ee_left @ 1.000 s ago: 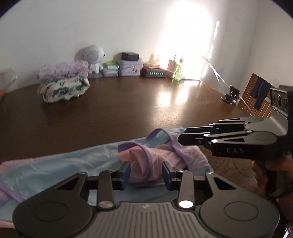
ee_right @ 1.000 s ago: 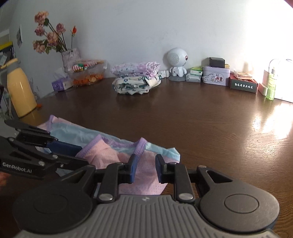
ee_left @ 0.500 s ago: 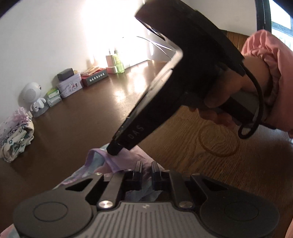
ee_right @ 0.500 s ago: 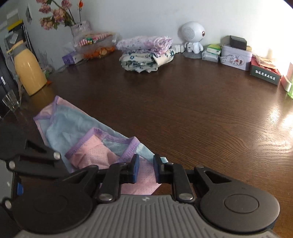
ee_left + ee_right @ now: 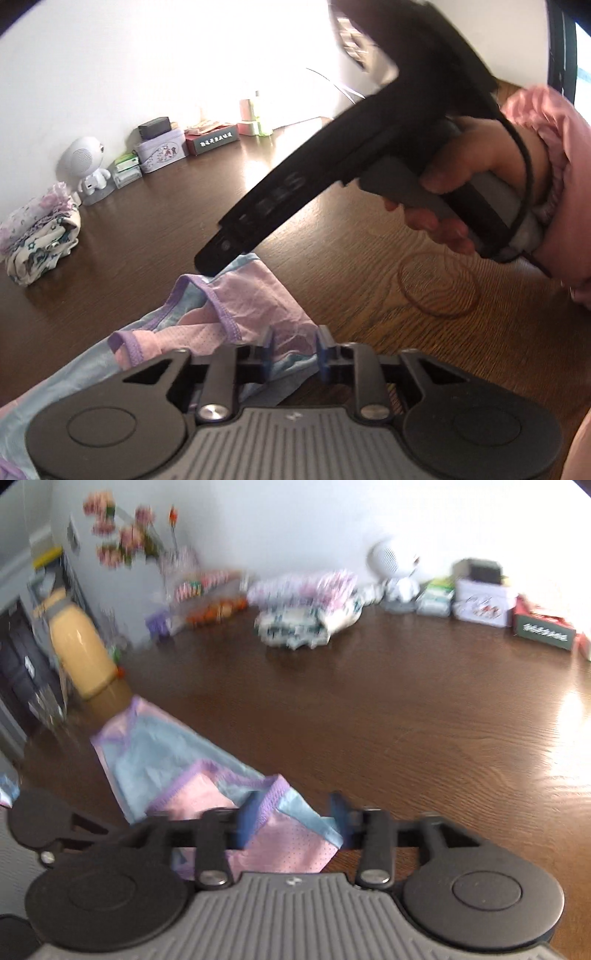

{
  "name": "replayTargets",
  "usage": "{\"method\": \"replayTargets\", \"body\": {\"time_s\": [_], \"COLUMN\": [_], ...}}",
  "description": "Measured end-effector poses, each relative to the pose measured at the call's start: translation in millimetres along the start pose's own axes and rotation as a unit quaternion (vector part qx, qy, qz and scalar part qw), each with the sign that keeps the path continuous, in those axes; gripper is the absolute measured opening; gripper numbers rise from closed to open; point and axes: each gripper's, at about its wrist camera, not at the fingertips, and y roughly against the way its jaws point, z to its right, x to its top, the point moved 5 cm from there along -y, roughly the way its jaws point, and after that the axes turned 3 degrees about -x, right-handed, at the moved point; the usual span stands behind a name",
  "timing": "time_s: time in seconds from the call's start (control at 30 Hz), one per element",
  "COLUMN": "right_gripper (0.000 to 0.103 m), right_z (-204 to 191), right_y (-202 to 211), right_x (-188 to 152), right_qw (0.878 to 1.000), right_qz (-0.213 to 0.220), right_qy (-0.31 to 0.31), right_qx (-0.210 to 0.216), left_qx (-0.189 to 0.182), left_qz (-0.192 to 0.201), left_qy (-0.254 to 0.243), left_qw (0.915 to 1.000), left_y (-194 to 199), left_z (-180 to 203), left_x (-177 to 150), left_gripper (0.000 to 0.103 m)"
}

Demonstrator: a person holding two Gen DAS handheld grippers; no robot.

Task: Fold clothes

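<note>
Item: pastel garment [image 5: 173,760], pale blue and pink mesh with purple trim; lies flat on the dark wooden counter [image 5: 406,716], partly folded, its near corner under both claws.

Left claw [image 5: 291,352]: jaws have just been opening and stand partly apart; the garment's edge lies between the blue pads, which do not appear to press on it.

Right claw [image 5: 291,821]: jaws have just been opening and stand wide; the pink corner of the garment lies between them, the left pad just touching the purple trim, nothing gripped; view blurred. Seen from the left wrist, the right claw [image 5: 210,264] slants down from upper right, its tip at the garment's far edge; held by a hand [image 5: 454,184] in a pink sleeve [image 5: 554,177].

Also on the counter, well apart from the garment: stack of folded clothes [image 5: 306,609] near the wall; white round-headed figurine [image 5: 395,576]; lilac tin [image 5: 484,602]; small boxes [image 5: 546,631]; vase of pink flowers [image 5: 129,542]; yellow flask [image 5: 79,646] at the left edge.
</note>
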Motion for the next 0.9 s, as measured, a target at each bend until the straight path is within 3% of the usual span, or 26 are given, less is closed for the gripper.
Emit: {"method": "replayTargets", "body": {"time_s": [0.03,0.1,0.13,0.2,0.37,0.67,0.8,0.83,0.87,0.9], "right_gripper": [0.079,0.097,0.103,0.103,0.103,0.103,0.102,0.099,0.094,0.083], "right_z": [2,6,8,11,18,22,32,32,32,32], "right_y": [8,22,29,39,49,48,43,41,37,32], "right_x": [-1,-4,-7,-13,-32,-42,-33,-29,-26,-24], "right_qw": [1.000,0.999,0.997,0.995,0.987,0.982,0.981,0.982,0.984,0.985], "right_qz": [0.013,0.038,0.050,0.067,0.073,0.057,0.031,0.029,0.025,0.016], "right_qy": [-0.012,-0.037,-0.050,-0.077,-0.141,-0.178,-0.192,-0.184,-0.177,-0.174], "right_qx": [-0.001,-0.003,-0.003,0.005,0.018,-0.021,0.007,0.006,0.002,0.006], "left_qx": [0.003,0.014,0.019,0.029,0.034,0.038,0.035,0.033,0.034,0.037], "left_qz": [0.008,0.025,0.034,0.049,0.059,0.043,0.035,0.030,0.022,0.014], "left_qy": [0.007,0.025,0.036,0.060,0.090,0.070,0.040,0.036,0.034,0.031], "left_qw": [0.9999,0.9993,0.9986,0.9966,0.9937,0.9959,0.9980,0.9984,0.9986,0.9987], "left_y": [4,12,16,23,31,27,18,13,7,1], "left_z": [-2,-8,-12,-18,-17,1,22,26,28,29], "left_x": [2,5,7,7,3,4,14,16,16,15], "left_gripper": [0.039,0.063,0.071,0.095,0.101,0.097,0.065,0.060,0.048,0.042]}}
